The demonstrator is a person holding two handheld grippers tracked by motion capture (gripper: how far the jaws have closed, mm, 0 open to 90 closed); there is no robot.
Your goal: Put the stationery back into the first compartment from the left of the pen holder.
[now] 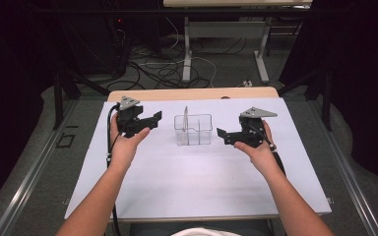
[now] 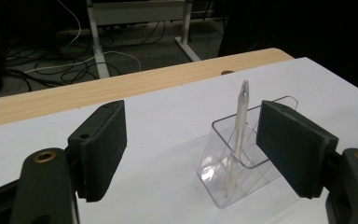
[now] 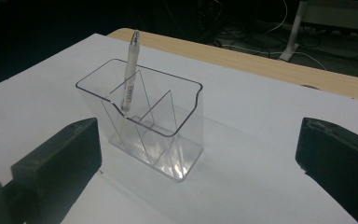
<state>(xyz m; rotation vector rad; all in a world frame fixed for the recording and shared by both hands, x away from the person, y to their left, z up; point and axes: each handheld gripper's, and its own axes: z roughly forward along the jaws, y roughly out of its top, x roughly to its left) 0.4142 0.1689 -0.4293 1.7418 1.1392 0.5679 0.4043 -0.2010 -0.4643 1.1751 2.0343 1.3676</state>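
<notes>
Starting at the left of the high view: left tool, black, carried in the person's left hand above the white sheet that covers the desk; grey three-cornered plate on top, cable trailing down along the forearm. Jaws spread, nothing between the pads, pointed toward the middle of the sheet; clear of the container, near its left side. In the left gripper view the two ribbed pads stand well apart, the container showing between and beyond them, partly behind the right-hand pad. Centre: clear plastic organiser, rectangular, upright on the white sheet, divided by thin inner walls into compartments; the right gripper view shows the dividers slanting across the inside. One pen, translucent pale barrel, stands in the organiser, tilted, its upper end rising above the rim; it leans against the rim in an end compartment, the one at the left in the right gripper view. Right: right tool, black, carried in the person's right hand, grey plate on top, pointed left toward the organiser and near it without touching. Jaws spread wide, empty. Beyond the desk: floor with loose cables and pale table legs.
</notes>
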